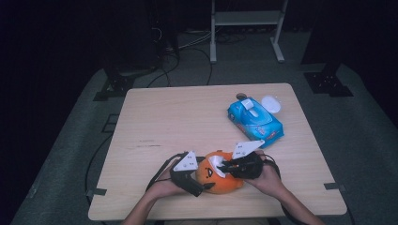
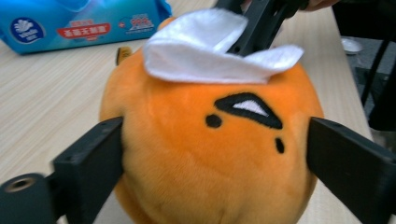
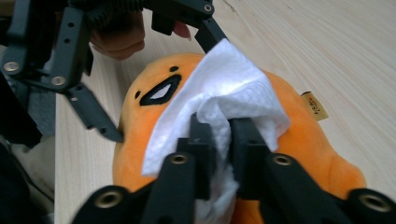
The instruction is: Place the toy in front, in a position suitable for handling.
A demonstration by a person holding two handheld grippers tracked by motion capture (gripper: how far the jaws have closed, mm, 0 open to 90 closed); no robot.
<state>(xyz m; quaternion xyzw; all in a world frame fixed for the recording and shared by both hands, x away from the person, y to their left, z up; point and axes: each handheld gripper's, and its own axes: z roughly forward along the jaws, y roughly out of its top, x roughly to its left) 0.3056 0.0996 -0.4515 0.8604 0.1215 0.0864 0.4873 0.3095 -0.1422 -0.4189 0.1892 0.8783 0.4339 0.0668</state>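
A round orange plush toy (image 1: 224,182) with a black-stitched face lies near the table's front edge. My left gripper (image 1: 202,177) clasps it from the left, and in the left gripper view both black jaws press into the plush toy's (image 2: 201,154) sides. A white wipe (image 2: 205,56) is draped over the top of the toy. My right gripper (image 3: 222,133) is shut on a bunched part of the wipe (image 3: 224,88) and comes onto the toy from the right (image 1: 226,167). A yellow label (image 3: 314,106) sticks out of the plush.
A blue pack of wet wipes (image 1: 256,119) lies at the back right of the wooden table (image 1: 164,117), with a small white lid (image 1: 271,104) beside it. Both hands rest at the front edge. Dark floor, cables and a white rack leg lie beyond.
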